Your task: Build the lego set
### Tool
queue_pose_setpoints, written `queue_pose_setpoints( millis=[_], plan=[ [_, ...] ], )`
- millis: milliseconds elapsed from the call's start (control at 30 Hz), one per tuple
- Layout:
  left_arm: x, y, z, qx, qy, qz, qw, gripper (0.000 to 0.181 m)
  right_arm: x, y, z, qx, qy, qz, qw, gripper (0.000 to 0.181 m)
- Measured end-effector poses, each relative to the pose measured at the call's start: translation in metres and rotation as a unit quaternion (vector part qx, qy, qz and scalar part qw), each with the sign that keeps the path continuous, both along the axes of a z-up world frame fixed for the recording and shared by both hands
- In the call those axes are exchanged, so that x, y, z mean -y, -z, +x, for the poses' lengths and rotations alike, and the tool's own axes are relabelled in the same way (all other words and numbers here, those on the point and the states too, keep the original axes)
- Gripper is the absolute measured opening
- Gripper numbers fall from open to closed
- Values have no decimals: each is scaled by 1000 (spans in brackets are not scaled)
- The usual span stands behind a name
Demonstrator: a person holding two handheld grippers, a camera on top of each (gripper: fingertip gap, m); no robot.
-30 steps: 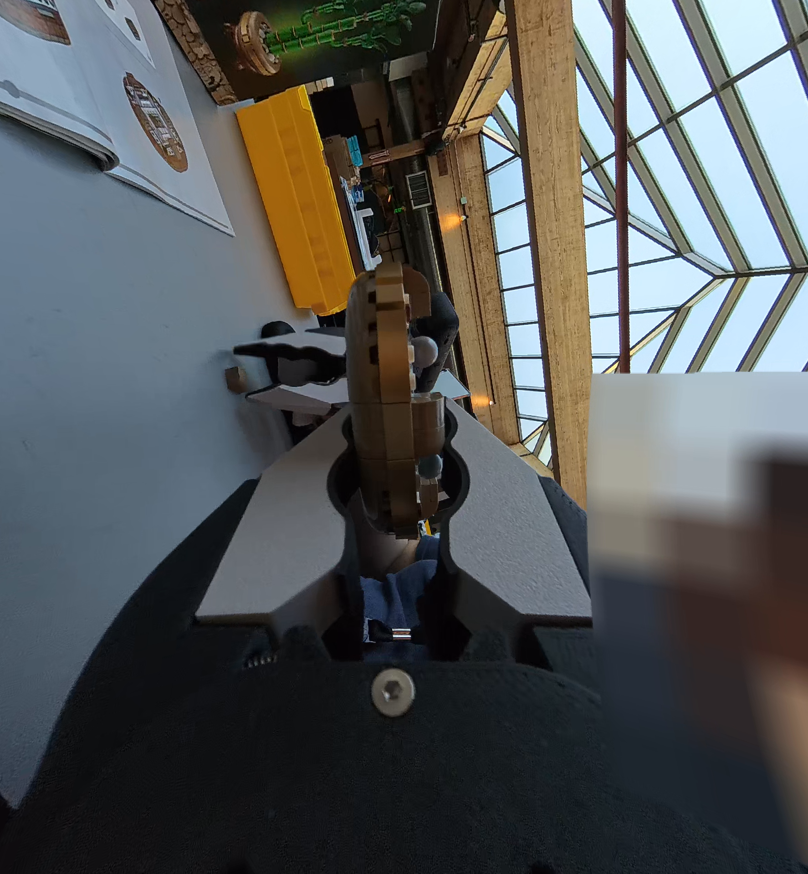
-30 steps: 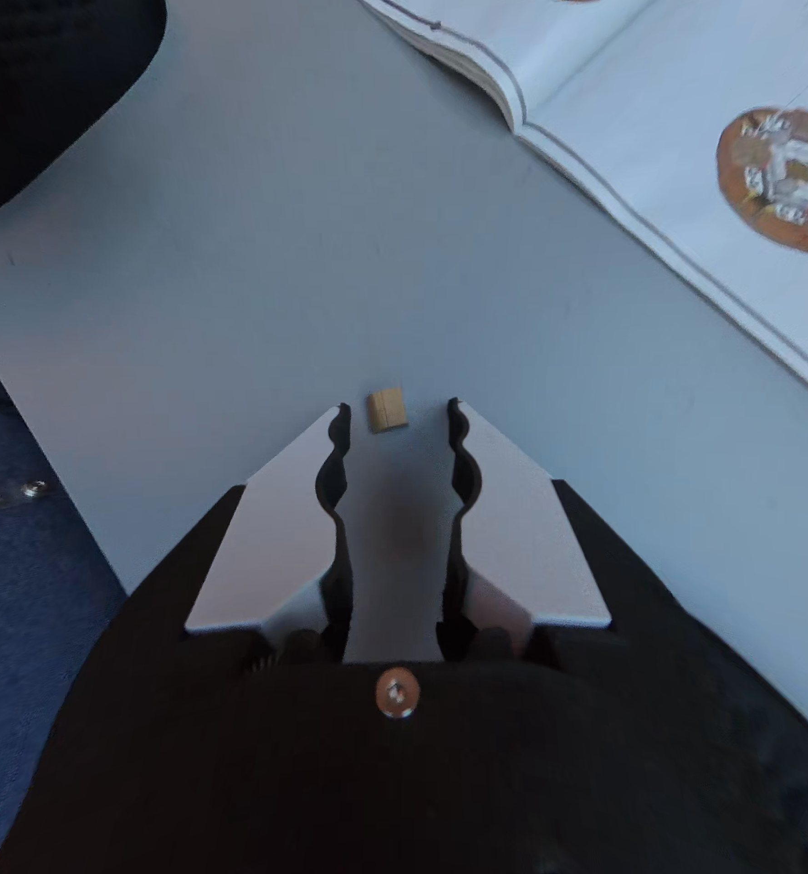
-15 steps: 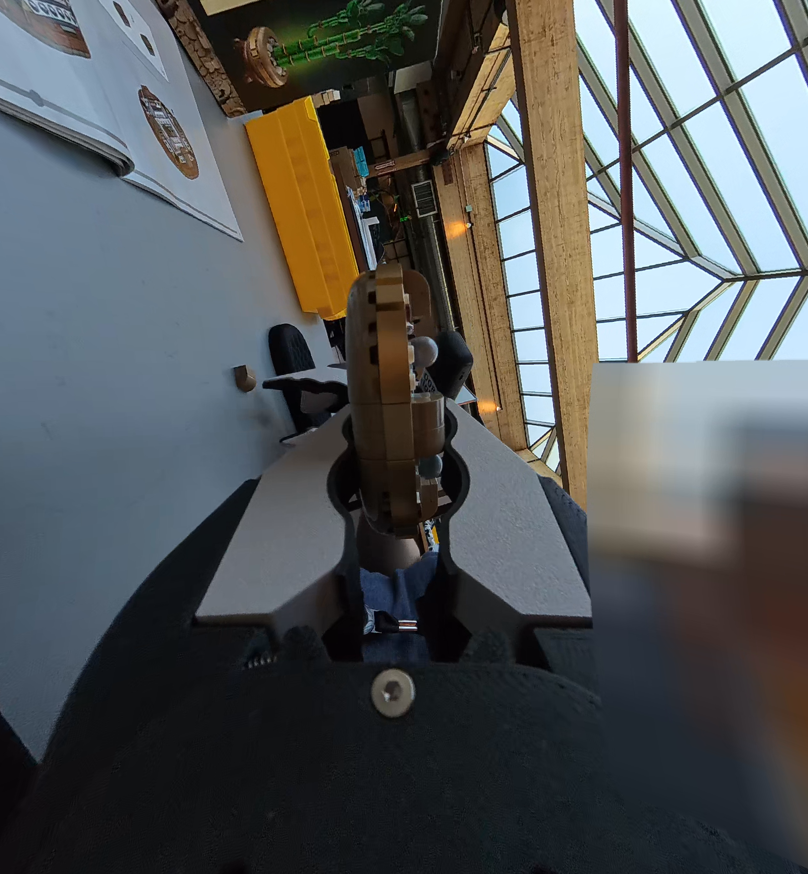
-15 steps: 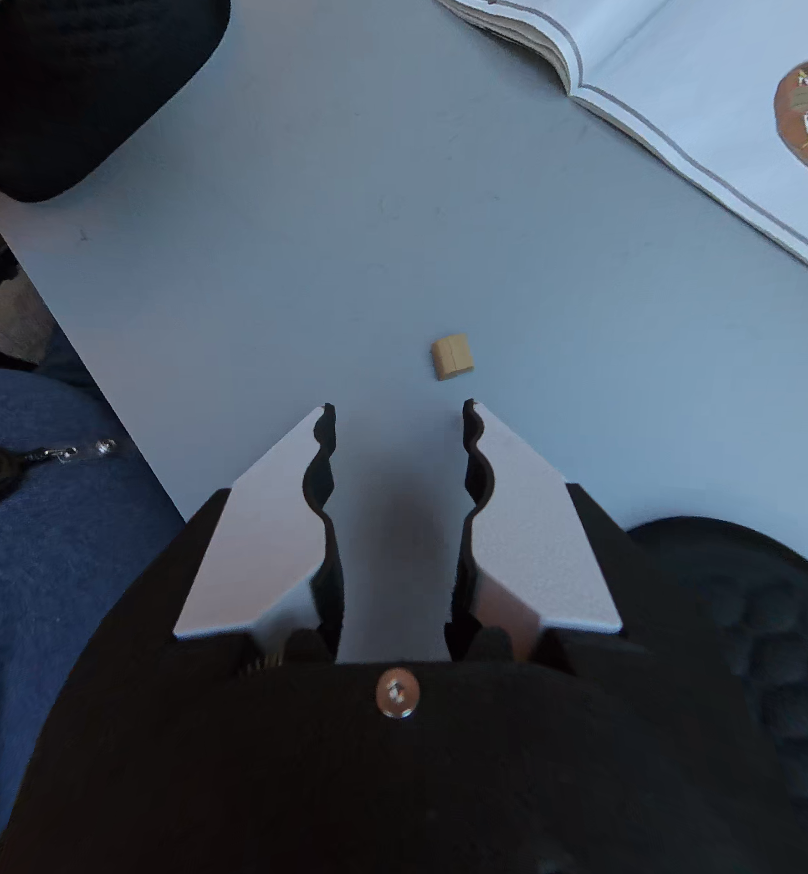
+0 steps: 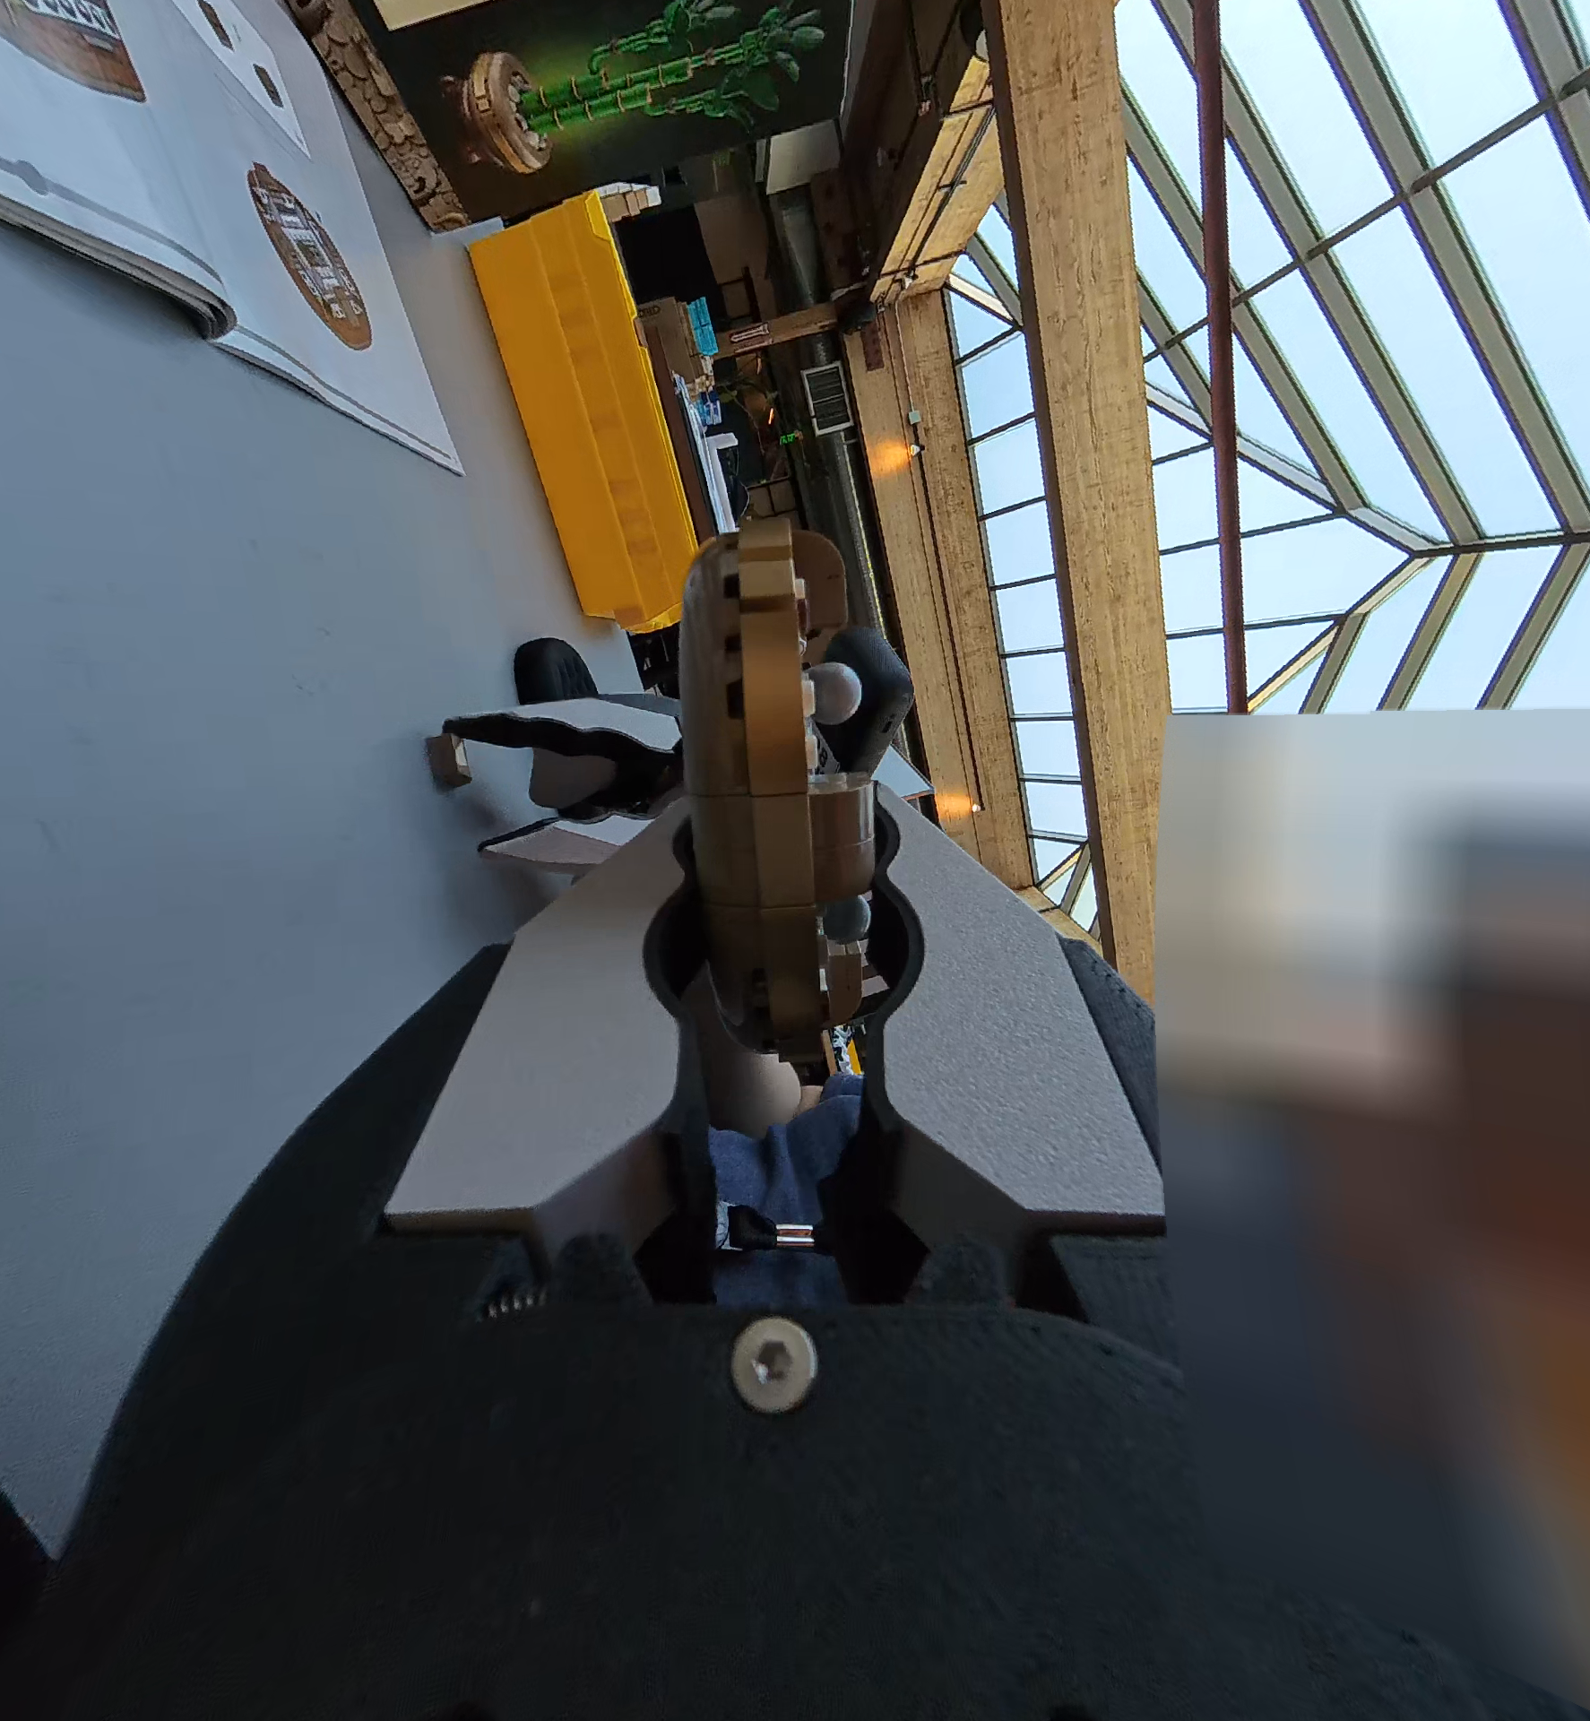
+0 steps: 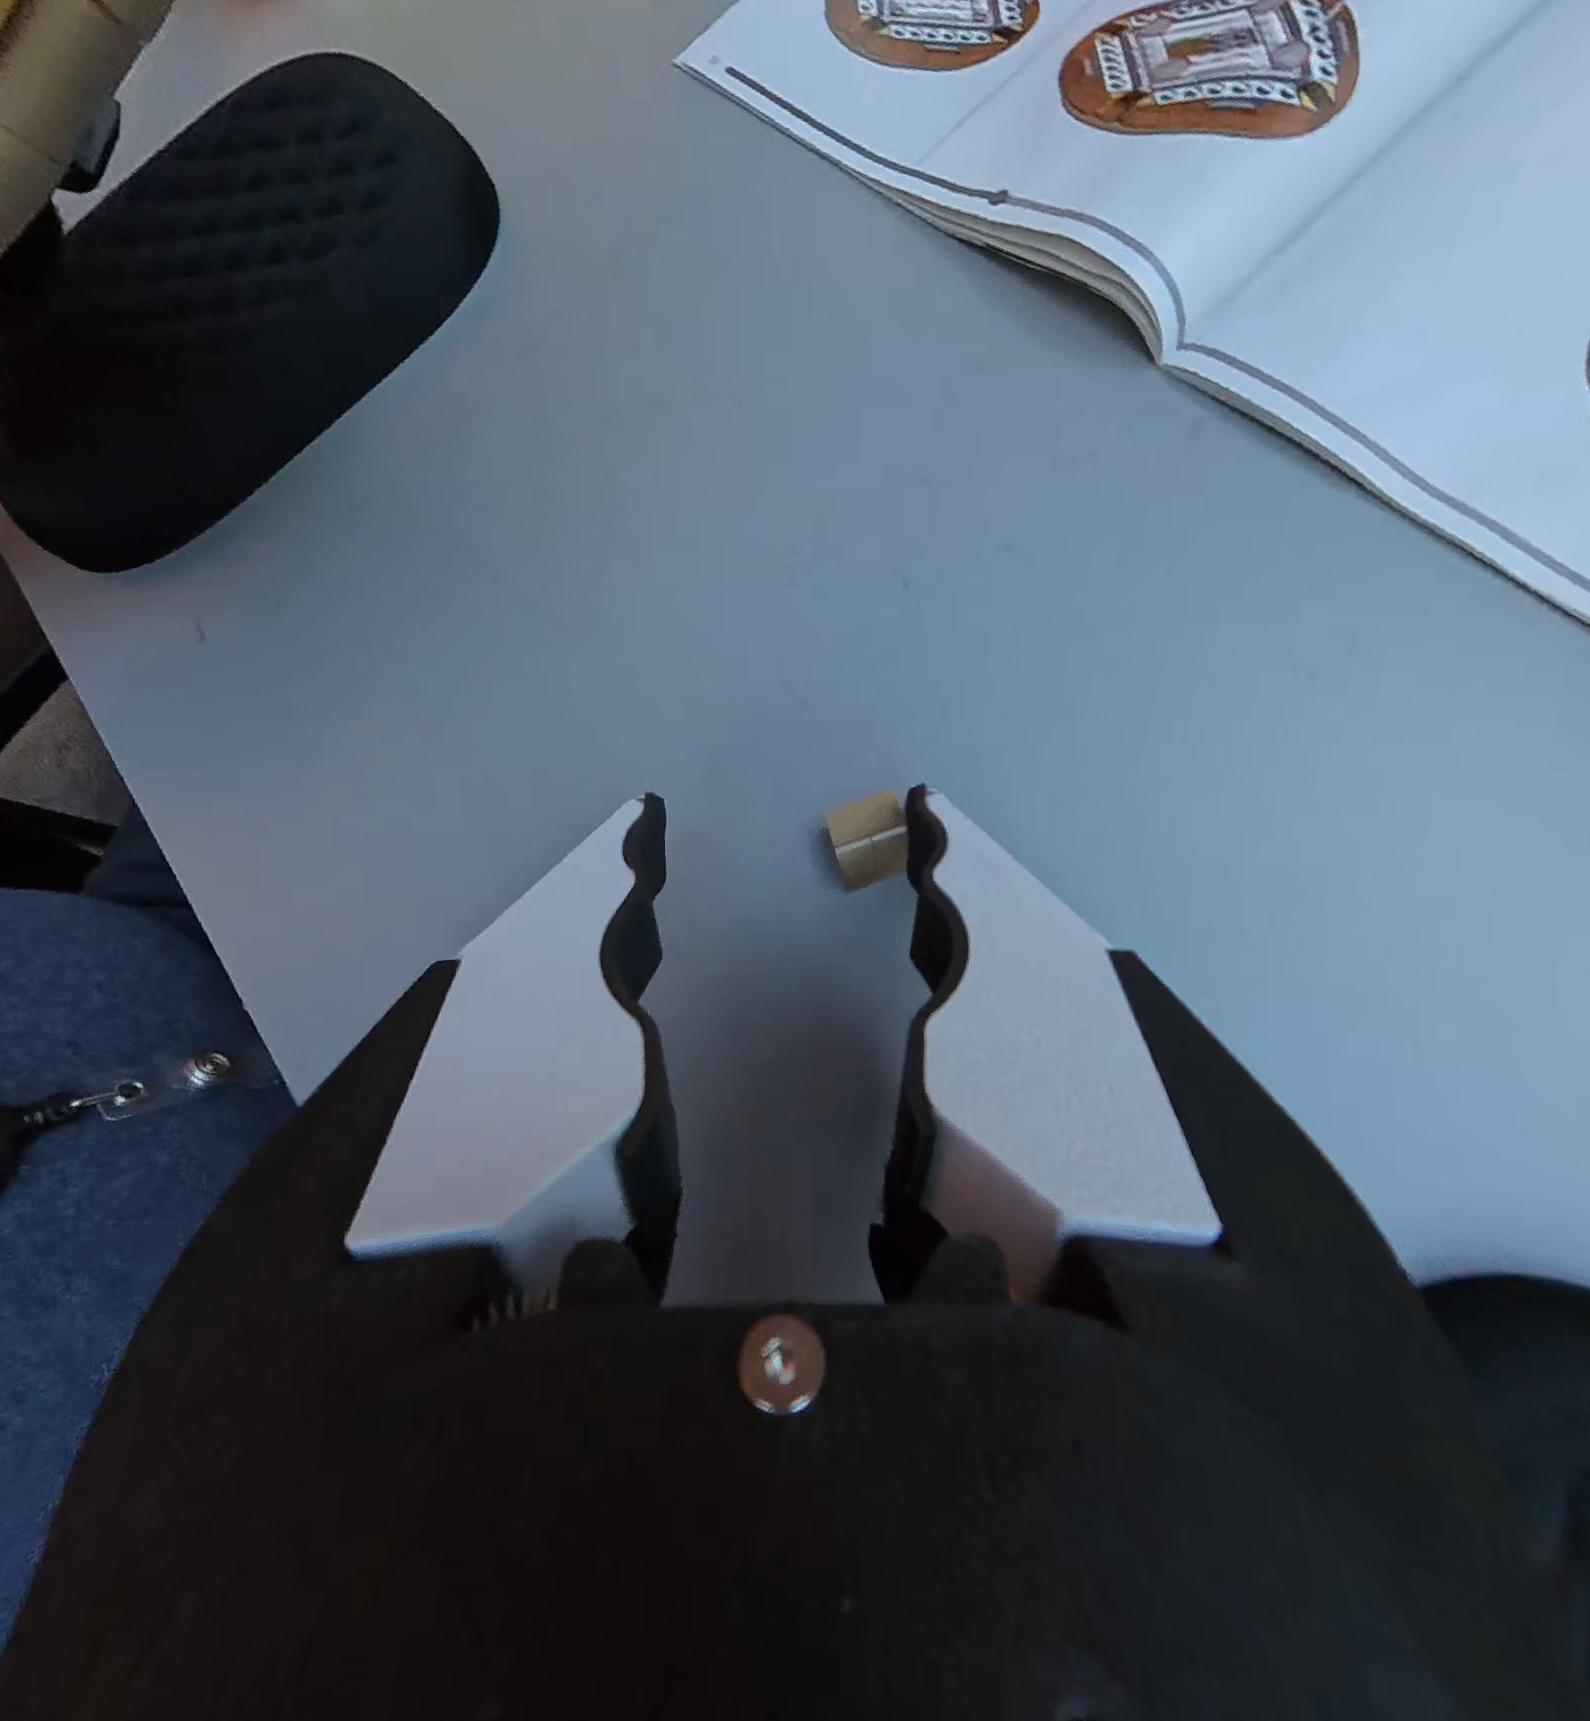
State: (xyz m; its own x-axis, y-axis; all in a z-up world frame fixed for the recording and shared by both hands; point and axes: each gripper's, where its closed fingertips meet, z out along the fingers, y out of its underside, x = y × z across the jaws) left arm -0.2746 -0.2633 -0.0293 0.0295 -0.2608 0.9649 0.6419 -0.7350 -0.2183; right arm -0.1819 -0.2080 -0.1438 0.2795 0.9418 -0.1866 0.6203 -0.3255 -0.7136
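My left gripper (image 5: 777, 819) is shut on a brown rounded lego assembly (image 5: 759, 773) and holds it on edge above the grey table (image 5: 167, 698). Grey ball pieces stick out of the assembly's right side. My right gripper (image 6: 782, 806) is open just above the table. A small tan lego piece (image 6: 864, 840) lies on the table (image 6: 773, 466) between its fingertips, close against the right fingertip (image 6: 923, 819). In the left wrist view the right gripper (image 5: 568, 782) shows farther off, with the tan piece (image 5: 449, 759) at its tips.
An open instruction booklet (image 6: 1285, 233) lies at the back right and also shows in the left wrist view (image 5: 167, 186). A yellow bin (image 5: 586, 410) stands beyond it. A black chair back (image 6: 214, 298) is past the table's left edge. A person's blue-clad leg (image 6: 74, 1164) is beside the table edge.
My right gripper has moved forward and left, so the tan piece now sits between its fingertips near the right one. My left gripper keeps holding the assembly and has barely shifted.
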Motion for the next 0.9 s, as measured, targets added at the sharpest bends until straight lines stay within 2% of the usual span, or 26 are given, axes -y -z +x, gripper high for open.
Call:
queue_pose_setpoints(
  millis=[200,300,400,500,700,900],
  plan=[
    [2,1,3,1,7,1,1000,29,-8,6,11,43,-57,79,994,46],
    [3,4,5,0,12,-3,1000,29,-11,4,16,28,-94,86,991,40],
    [2,8,5,-6,10,-7,1000,29,-4,-1,13,3,-134,56,989,39],
    [1,12,7,-11,8,-13,1000,29,-13,0,12,20,-131,77,988,37],
    [0,19,8,-32,5,-22,999,29,-9,9,11,47,-160,80,983,30],
    [-2,22,8,-26,4,-28,999,29,-10,7,8,34,-147,68,986,28]
  ],
)
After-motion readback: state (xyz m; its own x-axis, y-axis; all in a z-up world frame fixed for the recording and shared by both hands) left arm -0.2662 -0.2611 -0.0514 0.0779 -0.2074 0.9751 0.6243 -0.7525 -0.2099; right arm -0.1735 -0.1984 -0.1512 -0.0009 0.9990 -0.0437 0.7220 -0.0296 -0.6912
